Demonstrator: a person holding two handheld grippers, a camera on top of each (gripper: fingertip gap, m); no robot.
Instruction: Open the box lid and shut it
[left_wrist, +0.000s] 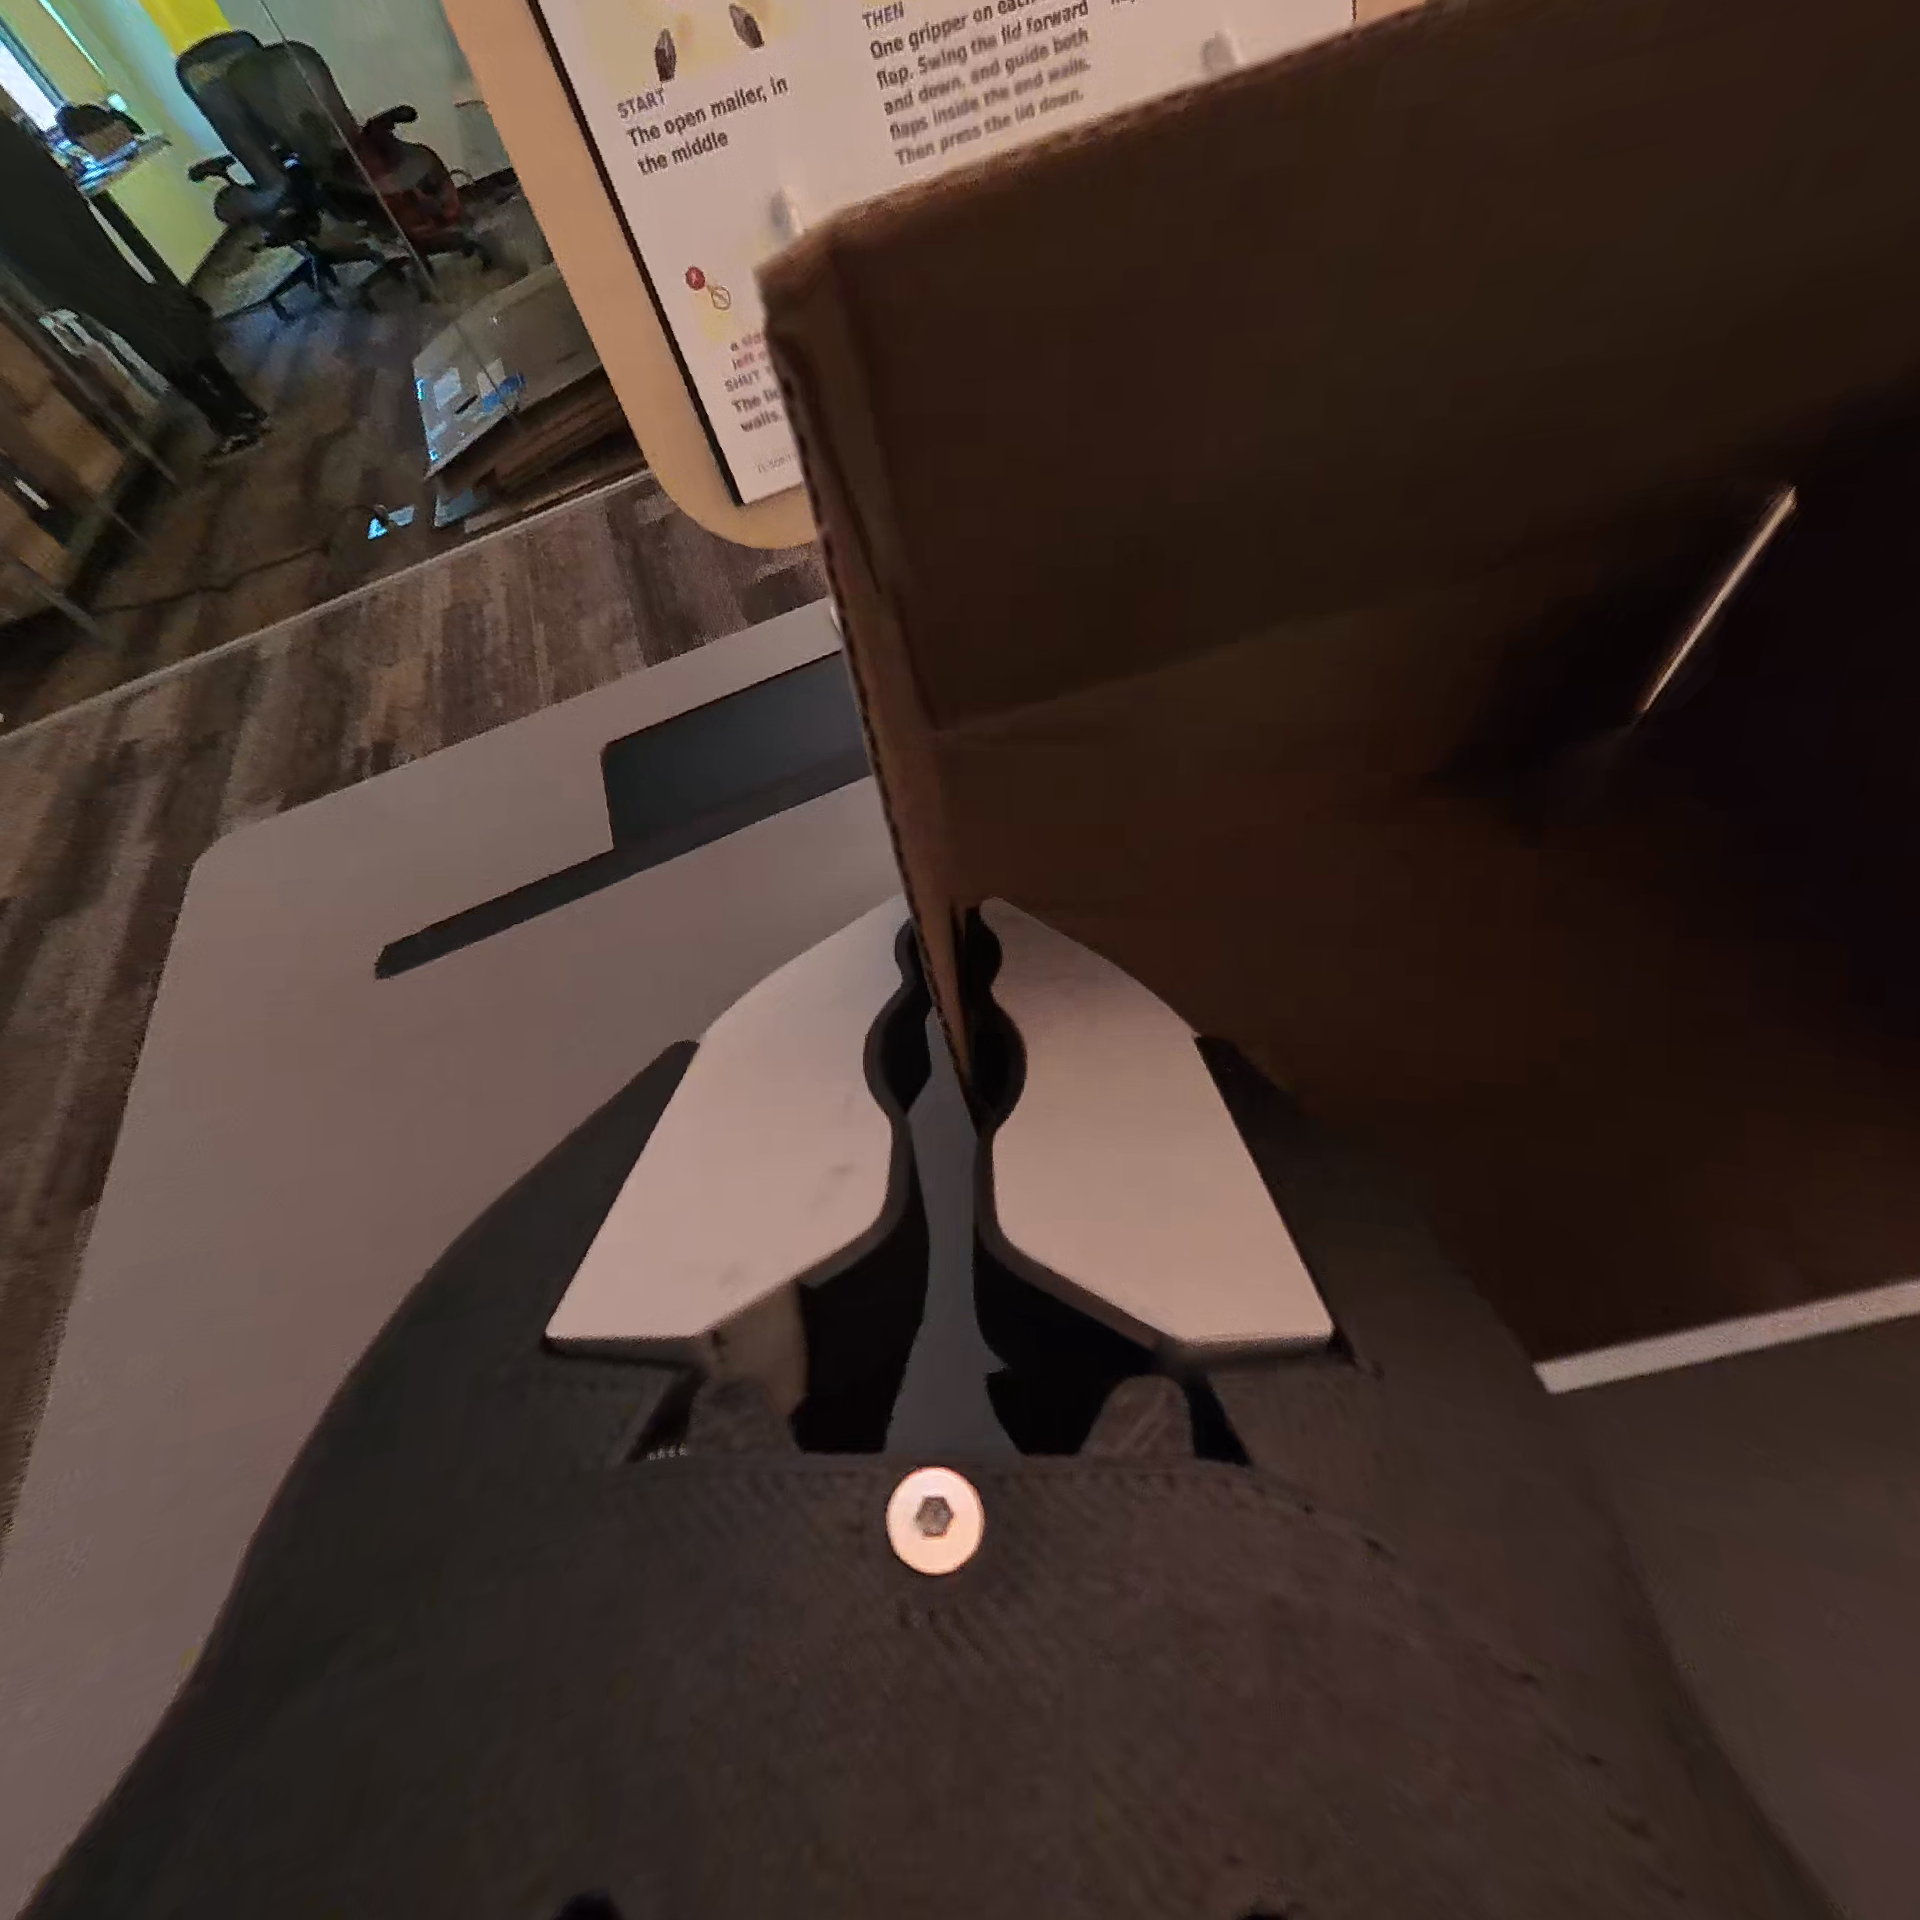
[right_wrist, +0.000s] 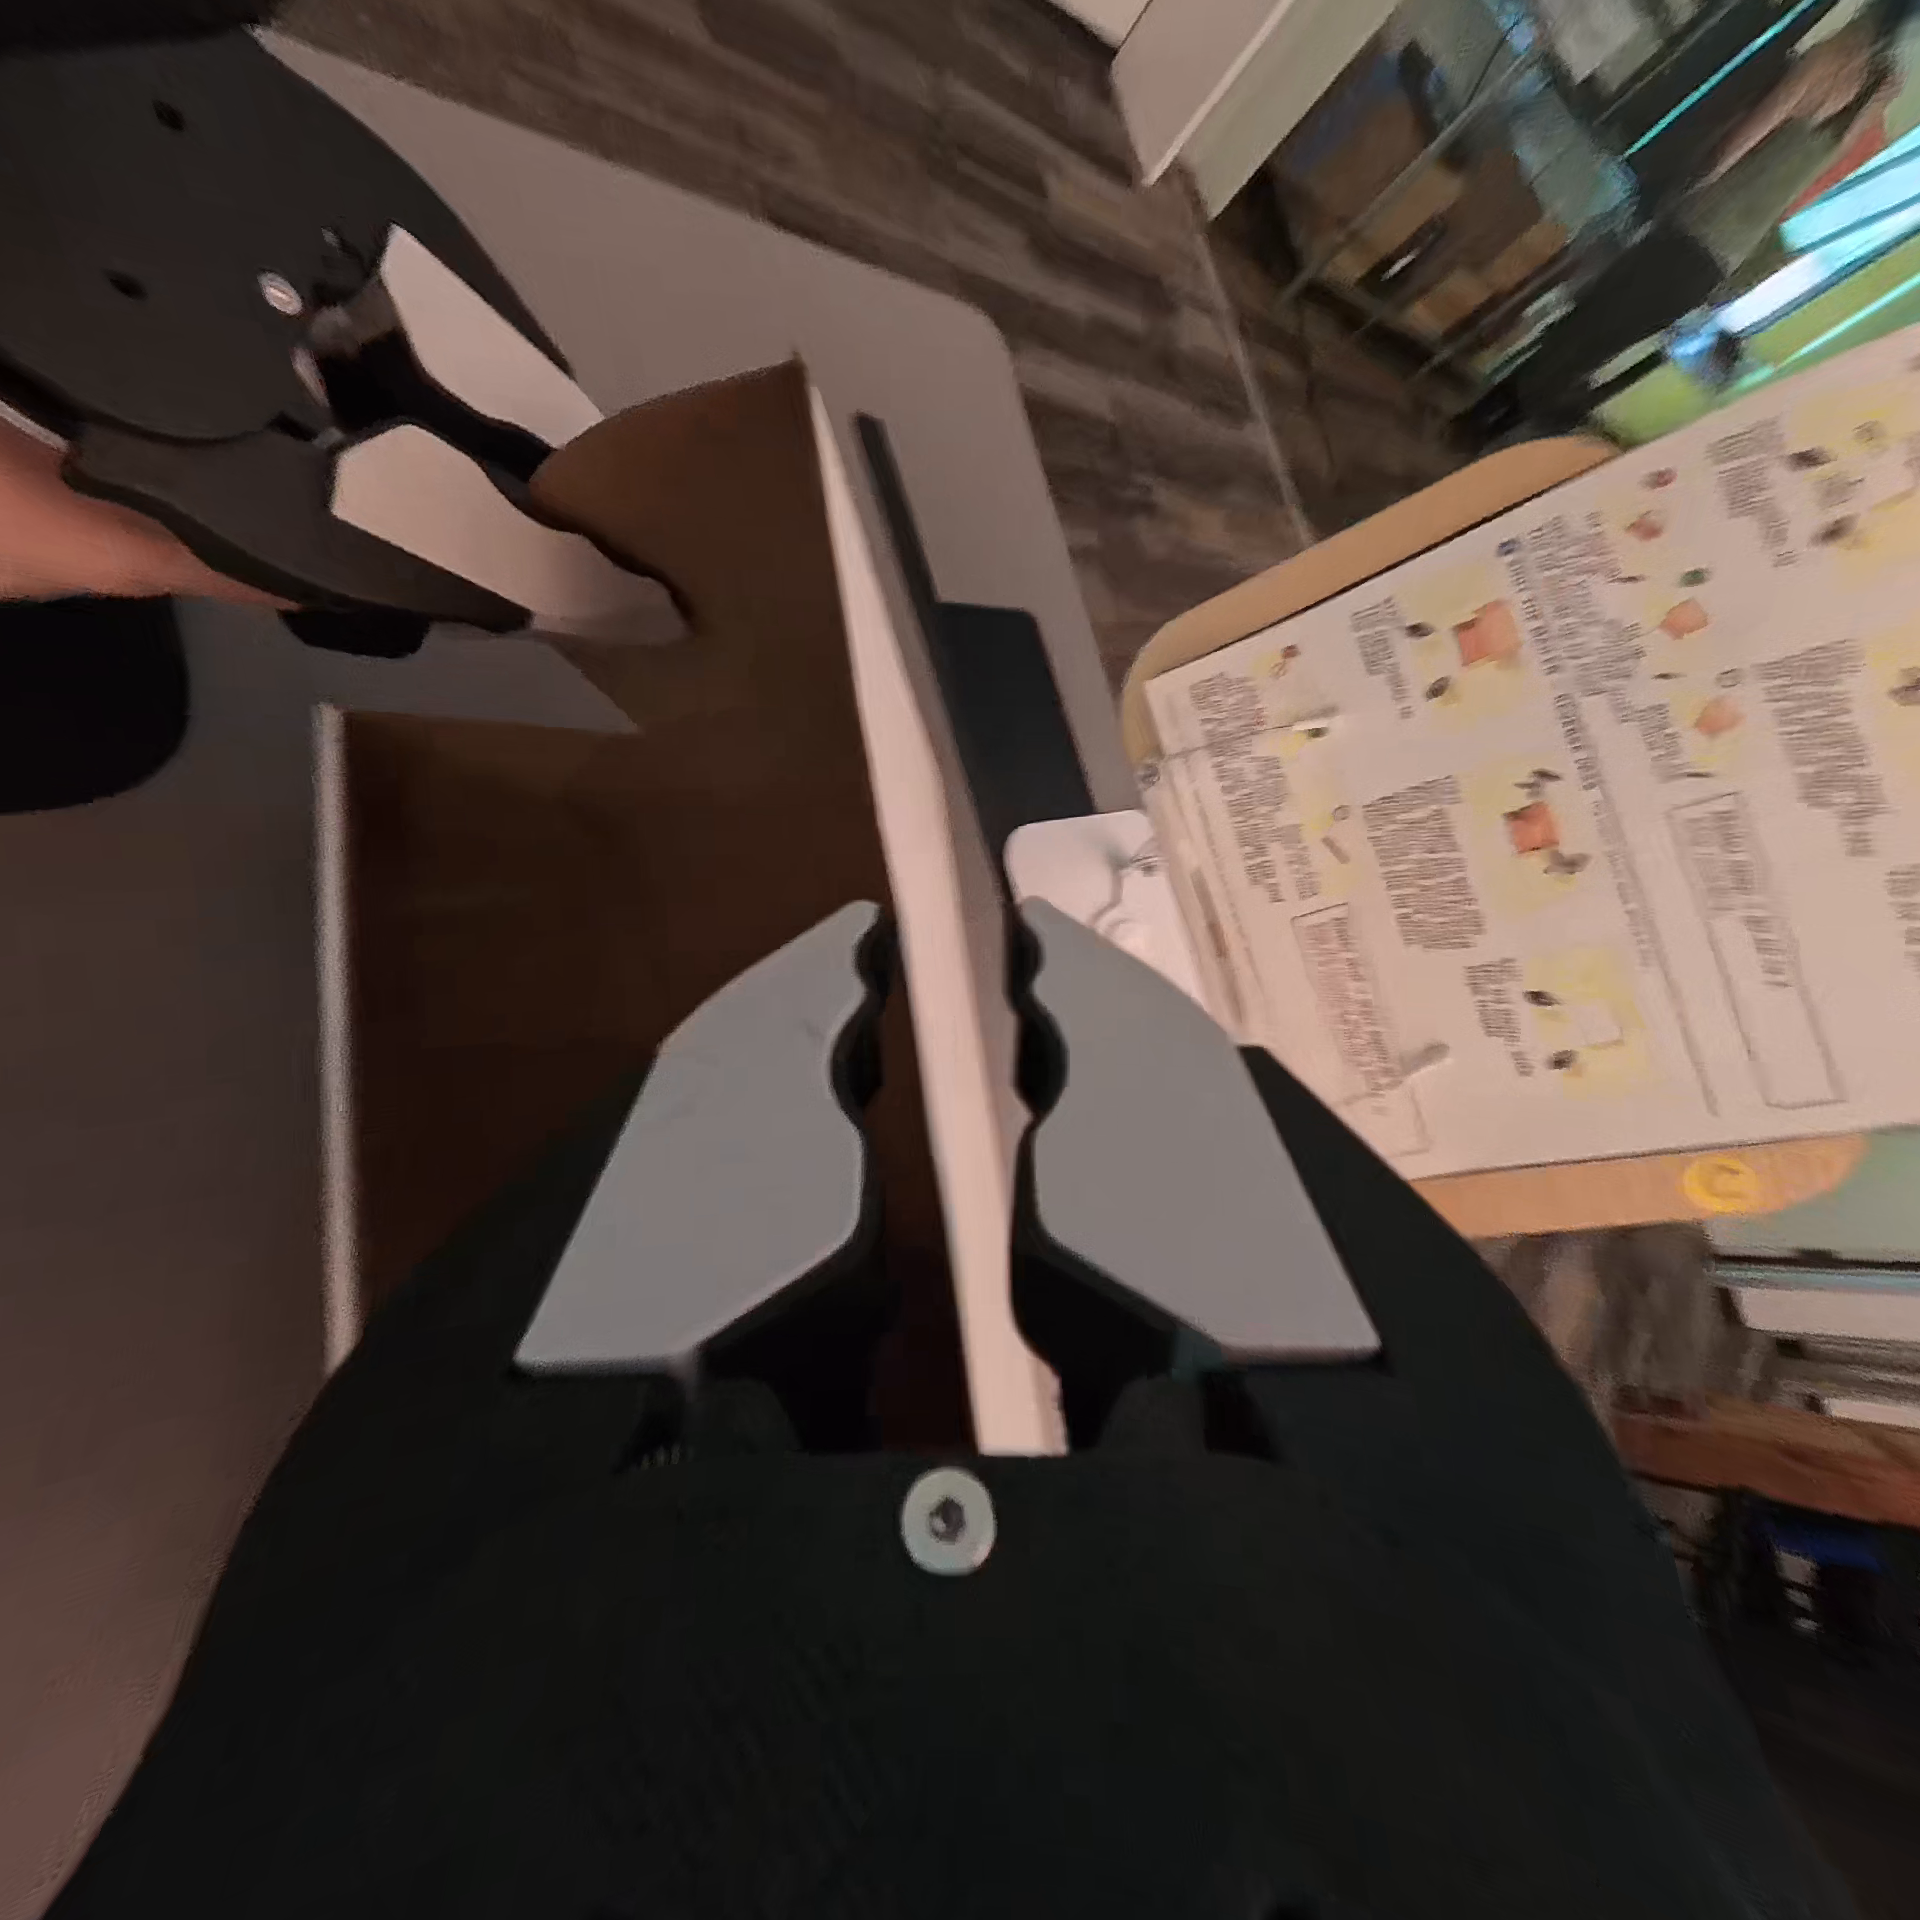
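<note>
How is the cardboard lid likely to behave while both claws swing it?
The lid probably stays fairly stiff: it reads as a flat, straight panel, with fluted edges in the left wrist view. It seems light, since the left claw and the right claw carry it by thin edges alone. Its side flap may fold at the crease.

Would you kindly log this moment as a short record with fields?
box lid: cardboard lid, raised, seen edge-on
left gripper: left gripper, jaws shut on a side flap of the lid
right gripper: right gripper, jaws shut on the lid edge
support: grey table
background: instruction poster, floor beyond
</note>
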